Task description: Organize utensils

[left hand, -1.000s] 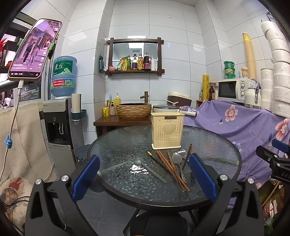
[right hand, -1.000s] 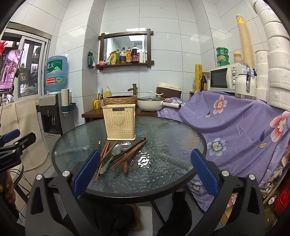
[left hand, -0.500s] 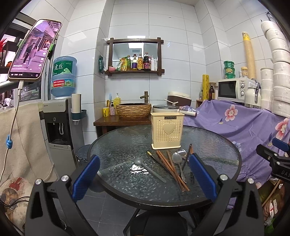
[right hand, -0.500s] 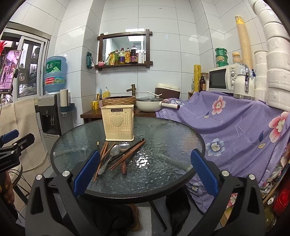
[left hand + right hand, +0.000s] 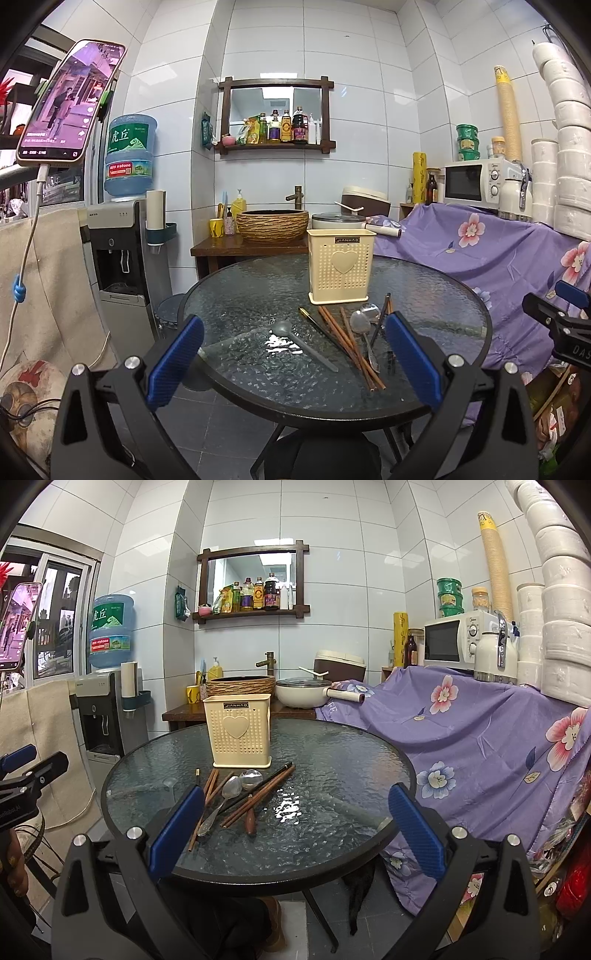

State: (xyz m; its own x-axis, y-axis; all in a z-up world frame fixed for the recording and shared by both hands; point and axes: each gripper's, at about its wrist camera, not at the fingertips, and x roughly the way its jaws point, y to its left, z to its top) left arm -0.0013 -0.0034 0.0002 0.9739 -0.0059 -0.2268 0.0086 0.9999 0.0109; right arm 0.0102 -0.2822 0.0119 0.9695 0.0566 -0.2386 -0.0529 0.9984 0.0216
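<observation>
Little had changed over the last second. The left gripper point(image 5: 291, 360) hung at the near edge of the round glass table point(image 5: 236, 295) exactly as before, its blue-padded jaws spread wide and holding nothing. The right gripper point(image 5: 295, 829) was likewise wide open and empty, though its view had drifted slightly: the table and the utensils sat a little further left and lower than a second earlier.

The cream utensil holder point(image 5: 341, 266), perforated and marked with a heart, stood upright toward the back of the table. Just in front of it the utensils lay where they had been: a gray spoon point(image 5: 301, 343) apart on the left, brown chopsticks point(image 5: 351, 343) crossing a dark chopstick point(image 5: 314, 321), and a metal spoon point(image 5: 364, 336) among them, with a second spoon bowl point(image 5: 371, 309) close to the holder's base. From the right wrist the same heap showed the metal spoon point(image 5: 221, 805) overlapped by chopsticks point(image 5: 258, 794), and a wooden handle point(image 5: 250, 818) pointing toward the camera.
</observation>
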